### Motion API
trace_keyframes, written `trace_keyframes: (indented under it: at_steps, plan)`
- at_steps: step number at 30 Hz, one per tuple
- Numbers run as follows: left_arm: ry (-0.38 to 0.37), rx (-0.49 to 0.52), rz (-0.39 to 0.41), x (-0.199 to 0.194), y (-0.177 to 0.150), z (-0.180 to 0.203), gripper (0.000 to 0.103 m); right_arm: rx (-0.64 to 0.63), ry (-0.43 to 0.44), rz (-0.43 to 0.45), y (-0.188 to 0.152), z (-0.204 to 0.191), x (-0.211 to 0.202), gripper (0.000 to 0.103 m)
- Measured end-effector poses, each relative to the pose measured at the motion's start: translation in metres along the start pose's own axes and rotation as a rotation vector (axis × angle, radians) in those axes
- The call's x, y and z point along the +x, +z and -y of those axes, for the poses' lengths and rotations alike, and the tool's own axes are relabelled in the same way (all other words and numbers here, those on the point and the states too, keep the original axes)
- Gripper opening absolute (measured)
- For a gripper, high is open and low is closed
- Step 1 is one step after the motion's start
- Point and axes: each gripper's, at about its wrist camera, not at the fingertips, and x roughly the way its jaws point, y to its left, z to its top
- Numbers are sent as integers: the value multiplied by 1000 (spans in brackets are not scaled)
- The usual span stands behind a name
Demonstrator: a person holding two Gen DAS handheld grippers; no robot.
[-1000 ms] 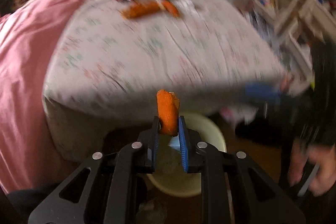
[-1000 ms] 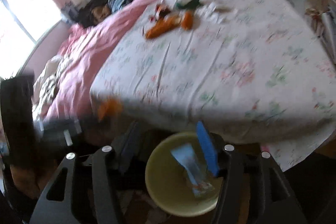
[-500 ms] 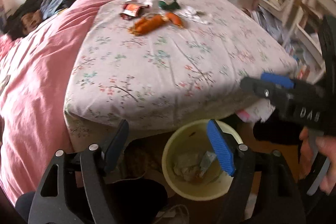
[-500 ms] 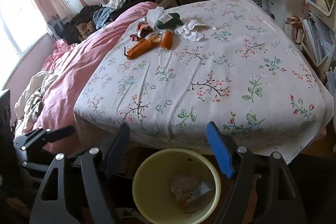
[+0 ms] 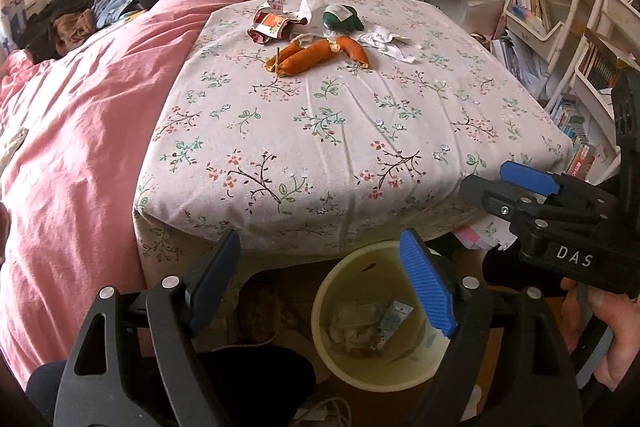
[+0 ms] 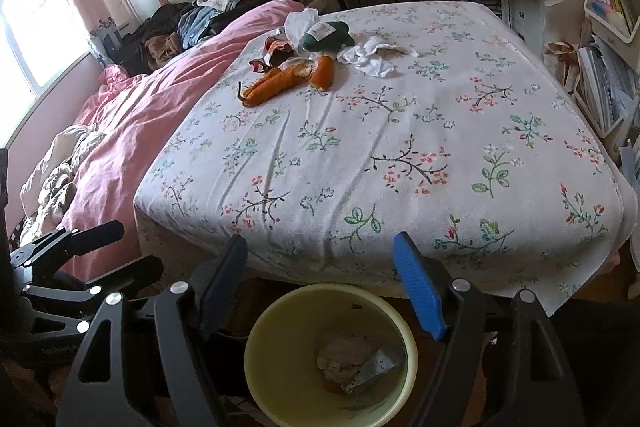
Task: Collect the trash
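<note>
Presently, both claws are hanging wide apart above the floor at the foot of the bed, with nothing between their fingers.

Left claw [image 5: 324, 279]: black frame, blue ribbed pads; its jaws have just been opening, and they are standing empty over the near rim of the bin.

Right claw [image 6: 320, 277]: same build, jaws spread and empty, pointing down at the bin; a bare hand [image 5: 612, 339] is gripping its handle in the left wrist view.

Pale yellow round plastic bin [image 6: 256, 359]: standing on the floor just beside the mattress edge, holding crumpled paper, a small light-blue packet and a scrap of orange at the bottom.

Bed with white floral sheet [image 6: 400, 155]: carrying the remaining trash in a cluster at its far end, well apart from the bin.

Orange peel pieces [image 5: 316, 55]: long curled strips lying together on the sheet.

Torn red-and-white snack wrapper [image 5: 270, 25]: lying just behind the peel.

Dark green crumpled bag with a white label [image 5: 342, 17]: sitting beside the wrapper.

White crumpled tissues [image 5: 386, 43]: lying to the right of the peel.

Pink duvet [image 5: 80, 131]: covering the left side of the bed.
</note>
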Motion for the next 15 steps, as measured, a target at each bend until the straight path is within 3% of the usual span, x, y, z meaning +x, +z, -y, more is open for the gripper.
trace_keyframes:
  at_steps: [15]
  plan:
    - [10, -10, -2, 2, 0, -1, 80, -10, -6, -2, 0, -2, 0, 73]
